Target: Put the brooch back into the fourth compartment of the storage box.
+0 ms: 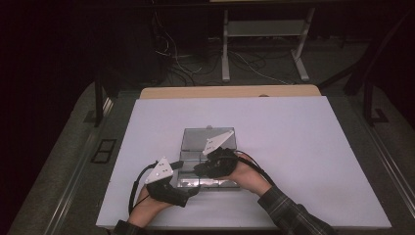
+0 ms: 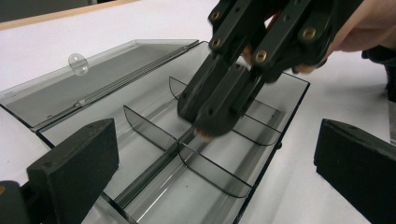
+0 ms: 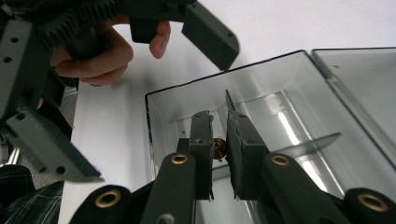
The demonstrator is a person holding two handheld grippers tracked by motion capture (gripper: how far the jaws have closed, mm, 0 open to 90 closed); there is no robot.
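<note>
The clear compartment box [image 1: 209,159] lies near the middle of the white tabletop [image 1: 303,147], and everything here is placed from it. Its long axis runs from the person's side toward the far edge; the lid [image 1: 208,137] is swung fully open and lies flat on the far side of the tray, its small tab [image 2: 77,63] pointing away from the person. Inside, one long divider runs the length of the tray and short curved dividers cross it, as the left gripper view shows.

At the box's near-left corner sits the left tool [image 1: 188,192], just beside the tray and aimed across its near end. Its two black jaws stand spread wide with nothing between them — the tray shows through the gap in the left gripper view. It touches nothing I can make out.

Further right, the right tool [image 1: 200,170] hangs over the near half of the box, angled down into a compartment on the tray's left side, beside the long divider. Its jaws are drawn close together and pinch a small brownish round piece [image 3: 218,148] at their tips — what the piece is I cannot tell. The tips sit low between the dividers; whether they touch the tray floor is unclear.
</note>
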